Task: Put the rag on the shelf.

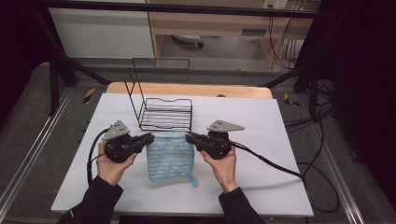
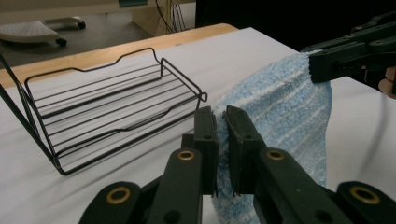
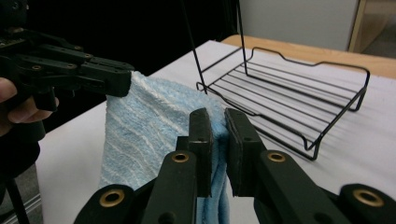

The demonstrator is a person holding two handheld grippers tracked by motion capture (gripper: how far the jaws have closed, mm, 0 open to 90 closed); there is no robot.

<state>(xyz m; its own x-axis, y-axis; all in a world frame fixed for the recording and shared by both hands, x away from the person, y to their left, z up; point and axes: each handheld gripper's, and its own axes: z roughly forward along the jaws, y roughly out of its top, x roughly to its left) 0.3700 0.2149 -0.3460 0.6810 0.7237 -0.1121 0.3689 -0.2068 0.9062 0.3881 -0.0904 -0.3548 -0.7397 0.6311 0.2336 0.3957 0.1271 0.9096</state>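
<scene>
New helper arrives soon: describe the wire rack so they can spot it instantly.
Start at the white table; the wire rack stands at its far middle, just beyond the blue towel both grippers hold. It is black bare wire with a tall back frame, unlike the soft towel.

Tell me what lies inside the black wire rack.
The black wire rack holds nothing: through its bars the white table cover shows. The striped blue terry cloth hangs in front of it, each top corner clamped by the left gripper and right gripper.
</scene>
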